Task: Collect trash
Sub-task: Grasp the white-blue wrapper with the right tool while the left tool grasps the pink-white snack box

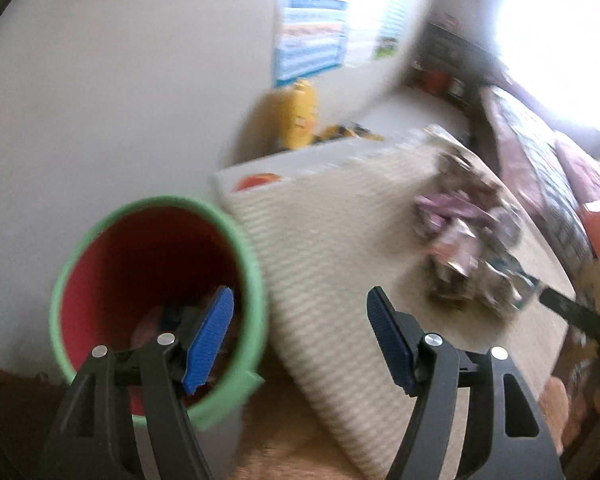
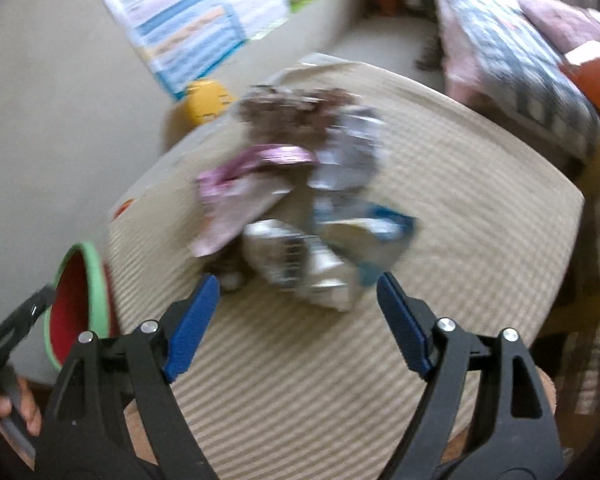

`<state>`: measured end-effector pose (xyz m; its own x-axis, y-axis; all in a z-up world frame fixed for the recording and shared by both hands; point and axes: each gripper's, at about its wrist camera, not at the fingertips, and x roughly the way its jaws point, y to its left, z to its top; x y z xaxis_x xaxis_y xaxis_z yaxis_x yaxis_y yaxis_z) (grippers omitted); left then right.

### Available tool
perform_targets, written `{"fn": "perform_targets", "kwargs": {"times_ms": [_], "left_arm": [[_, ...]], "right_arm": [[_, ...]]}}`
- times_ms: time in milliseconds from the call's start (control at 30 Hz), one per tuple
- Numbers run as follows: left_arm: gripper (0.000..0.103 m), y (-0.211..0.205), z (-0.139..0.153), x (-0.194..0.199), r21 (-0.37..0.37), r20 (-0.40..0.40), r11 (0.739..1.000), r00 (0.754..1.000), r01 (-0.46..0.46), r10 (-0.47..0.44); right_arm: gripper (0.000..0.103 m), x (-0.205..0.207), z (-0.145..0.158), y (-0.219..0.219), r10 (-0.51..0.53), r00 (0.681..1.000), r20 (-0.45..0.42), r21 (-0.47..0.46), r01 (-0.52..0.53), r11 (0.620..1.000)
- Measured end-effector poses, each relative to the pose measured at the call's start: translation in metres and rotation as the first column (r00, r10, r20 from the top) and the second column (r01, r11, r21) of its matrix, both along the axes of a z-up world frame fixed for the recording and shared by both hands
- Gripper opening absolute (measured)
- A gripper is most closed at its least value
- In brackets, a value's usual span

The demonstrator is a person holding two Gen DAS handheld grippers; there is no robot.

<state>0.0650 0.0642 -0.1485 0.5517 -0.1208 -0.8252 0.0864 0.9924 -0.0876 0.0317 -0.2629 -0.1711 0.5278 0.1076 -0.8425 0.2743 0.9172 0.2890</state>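
the left gripper is wide open over the red bin, holding nothing. the right gripper is wide open near the wrapper pile on the mat

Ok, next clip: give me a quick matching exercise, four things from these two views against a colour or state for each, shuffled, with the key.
Things:
1. bin
2. left gripper
3. pile of wrappers
4. mat

Colour or state:
A. beige, ribbed
B. green outside, red inside
C. jaws apart, nothing held
D. heaped on the mat, silver, pink and blue

Pairs: 1-B, 2-C, 3-D, 4-A
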Motion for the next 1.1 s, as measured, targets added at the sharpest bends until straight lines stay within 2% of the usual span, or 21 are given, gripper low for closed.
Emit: {"fn": "perform_targets", "kwargs": {"times_ms": [100,233,333,367,400,467,500,533,700,800,900,1100], "left_arm": [[0.066,-0.02,-0.004,-0.004,0.005,-0.018,0.999,0.999,0.05,-0.049],[0.066,-0.037,-0.013,-0.01,0.007,-0.059,0.995,0.994,0.096,-0.095],[0.066,-0.048,-0.013,-0.011,0.024,-0.064,0.993,0.991,0.12,-0.118],[0.066,-0.051,-0.013,-0.009,0.025,-0.066,0.992,0.99,0.126,-0.124],[0.066,-0.054,-0.013,-0.007,0.023,-0.067,0.991,0.989,0.132,-0.13],[0.066,-0.063,-0.014,0.0,0.019,-0.072,0.988,0.986,0.152,-0.15],[0.066,-0.067,-0.014,0.004,0.02,-0.072,0.987,0.985,0.161,-0.159],[0.066,-0.073,-0.014,0.009,0.017,-0.069,0.985,0.983,0.172,-0.17],[0.066,-0.115,-0.022,0.039,0.021,-0.075,0.966,0.964,0.259,-0.257],[0.066,-0.151,-0.036,0.063,0.054,-0.104,0.942,0.94,0.331,-0.324],[0.066,-0.178,-0.049,0.081,0.085,-0.13,0.931,0.93,0.356,-0.343],[0.066,-0.205,-0.077,0.102,0.103,-0.209,0.927,0.919,0.36,-0.333]], "right_arm": [[0.079,0.014,-0.022,-0.024,-0.039,0.998,-0.051,0.058,0.042,0.997],[0.079,0.032,-0.043,-0.039,-0.08,0.994,-0.07,0.099,0.087,0.991],[0.079,0.047,-0.058,-0.043,-0.066,0.993,-0.099,0.137,0.079,0.987],[0.07,0.051,-0.064,-0.041,-0.049,0.992,-0.113,0.142,0.065,0.988],[0.067,0.052,-0.063,-0.039,-0.044,0.994,-0.104,0.134,0.058,0.989],[0.041,0.049,-0.058,-0.036,-0.022,0.997,-0.073,0.153,0.033,0.988],[0.022,0.044,-0.054,-0.034,-0.018,0.998,-0.06,0.16,0.027,0.987],[0.015,0.039,-0.051,-0.034,-0.014,0.999,-0.049,0.168,0.022,0.986],[0.015,-0.004,-0.03,-0.038,-0.045,0.999,0.011,0.159,0.043,0.986],[0.015,-0.028,-0.022,-0.046,-0.073,0.997,0.022,0.185,0.068,0.98],[0.015,-0.047,-0.018,-0.049,-0.079,0.997,0.018,0.174,0.074,0.982],[0.015,-0.064,-0.023,-0.054,-0.09,0.996,-0.002,0.196,0.089,0.977]]}}
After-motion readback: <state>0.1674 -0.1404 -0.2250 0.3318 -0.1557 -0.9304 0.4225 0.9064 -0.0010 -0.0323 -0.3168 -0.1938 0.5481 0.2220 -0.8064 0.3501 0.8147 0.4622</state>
